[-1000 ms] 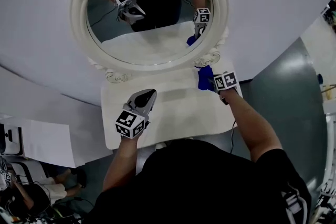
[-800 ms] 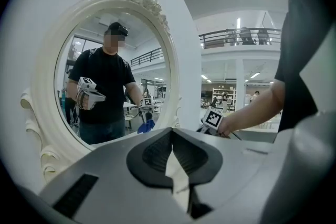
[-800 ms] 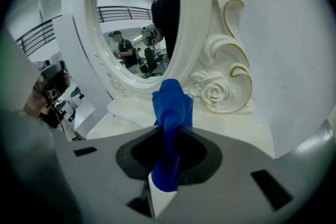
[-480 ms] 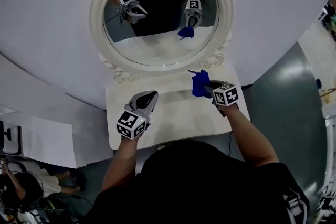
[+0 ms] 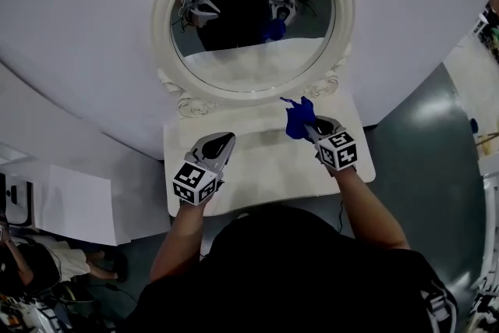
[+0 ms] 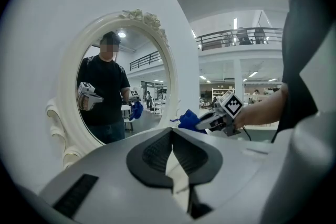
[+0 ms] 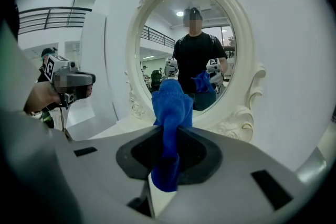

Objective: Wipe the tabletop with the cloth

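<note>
A blue cloth [image 5: 298, 119] is pinched in my right gripper [image 5: 313, 127], which is shut on it and held above the right back part of the white tabletop [image 5: 265, 168]. In the right gripper view the blue cloth [image 7: 171, 113] sticks up from between the jaws, bunched, in front of the mirror. My left gripper [image 5: 221, 143] hovers over the left part of the tabletop, jaws shut with nothing between them. In the left gripper view the right gripper [image 6: 212, 119] with the cloth [image 6: 188, 120] shows to the right.
An oval mirror in an ornate white frame [image 5: 181, 93] stands at the back of the small table against a white wall. The mirror glass [image 5: 249, 35] reflects both grippers and the cloth. Grey floor [image 5: 437, 144] lies to the right of the table.
My right gripper has drawn back from the mirror's base toward me with the cloth, lifting it off the tabletop. The left gripper has stayed about where it was.
</note>
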Action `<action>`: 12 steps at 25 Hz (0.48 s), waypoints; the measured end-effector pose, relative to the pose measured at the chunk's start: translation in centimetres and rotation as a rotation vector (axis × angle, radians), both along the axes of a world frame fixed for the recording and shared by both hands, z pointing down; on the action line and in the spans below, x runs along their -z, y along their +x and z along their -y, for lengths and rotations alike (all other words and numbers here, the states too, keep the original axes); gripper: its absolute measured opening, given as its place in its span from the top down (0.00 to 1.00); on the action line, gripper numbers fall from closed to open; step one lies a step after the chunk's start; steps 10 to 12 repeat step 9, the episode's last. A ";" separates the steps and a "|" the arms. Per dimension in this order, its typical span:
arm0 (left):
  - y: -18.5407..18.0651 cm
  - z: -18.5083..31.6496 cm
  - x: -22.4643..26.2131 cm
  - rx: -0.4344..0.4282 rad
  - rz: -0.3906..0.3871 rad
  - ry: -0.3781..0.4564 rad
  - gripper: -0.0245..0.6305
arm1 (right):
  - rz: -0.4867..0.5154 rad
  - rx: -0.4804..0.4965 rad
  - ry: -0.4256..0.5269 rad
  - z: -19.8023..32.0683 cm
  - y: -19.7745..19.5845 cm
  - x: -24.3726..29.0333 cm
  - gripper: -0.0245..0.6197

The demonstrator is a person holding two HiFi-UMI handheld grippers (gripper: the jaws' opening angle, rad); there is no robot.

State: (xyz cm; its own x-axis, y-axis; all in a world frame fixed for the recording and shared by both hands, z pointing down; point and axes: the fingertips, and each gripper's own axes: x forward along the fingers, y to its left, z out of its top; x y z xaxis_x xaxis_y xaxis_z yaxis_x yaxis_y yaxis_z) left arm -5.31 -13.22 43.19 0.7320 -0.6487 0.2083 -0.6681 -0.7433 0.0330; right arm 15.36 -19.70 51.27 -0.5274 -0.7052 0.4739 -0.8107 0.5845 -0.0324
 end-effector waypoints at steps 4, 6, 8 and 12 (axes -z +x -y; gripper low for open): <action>-0.3 -0.8 -0.4 -0.009 0.002 -0.007 0.95 | -0.007 -0.013 0.038 -0.7 -0.7 0.5 0.87; -0.6 -1.2 -0.5 -0.011 0.001 -0.010 0.95 | -0.006 -0.017 0.043 -1.0 -1.0 0.6 0.87; -0.8 -1.6 -0.7 -0.013 0.001 -0.013 0.95 | -0.006 -0.019 0.045 -1.4 -1.2 0.6 0.87; -0.9 -1.8 -0.7 -0.013 0.001 -0.014 0.95 | -0.005 -0.021 0.045 -1.6 -1.3 0.7 0.87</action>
